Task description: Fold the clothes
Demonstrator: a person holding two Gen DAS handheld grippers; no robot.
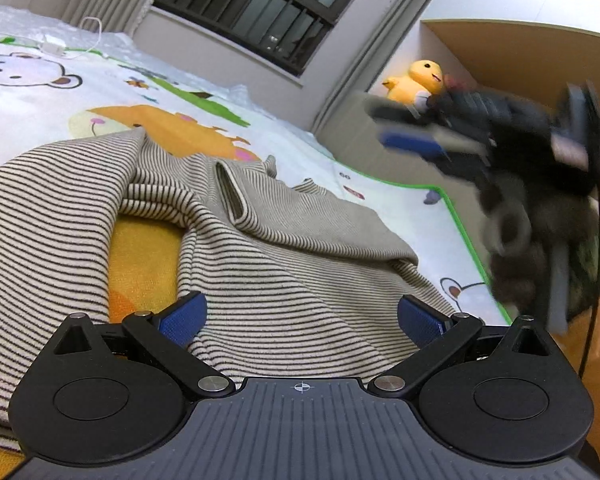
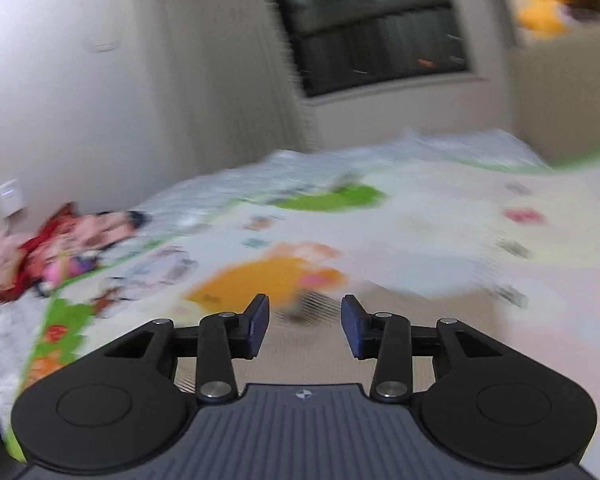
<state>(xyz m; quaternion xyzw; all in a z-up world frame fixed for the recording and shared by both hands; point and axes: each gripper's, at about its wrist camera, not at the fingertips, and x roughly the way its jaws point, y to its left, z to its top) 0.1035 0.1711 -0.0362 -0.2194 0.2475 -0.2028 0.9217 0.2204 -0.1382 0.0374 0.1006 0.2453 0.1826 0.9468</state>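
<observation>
A beige garment with thin dark stripes (image 1: 268,240) lies rumpled and partly folded on a cartoon play mat (image 1: 100,92). My left gripper (image 1: 302,314) is wide open just above the garment's near part, its blue pads on either side of the cloth and nothing held. My right gripper (image 1: 412,136) shows blurred in the air at the right of the left wrist view. In its own blurred view the right gripper (image 2: 305,326) is open and empty, above the garment's beige edge (image 2: 312,344) and the mat (image 2: 420,220).
A yellow plush duck (image 1: 416,82) sits at the back right by a wooden panel (image 1: 520,56). A white charger and cable (image 1: 56,46) lie at the mat's far left. A pile of red and pink clothes (image 2: 56,248) lies at the mat's left edge. A barred window (image 1: 260,4) is behind.
</observation>
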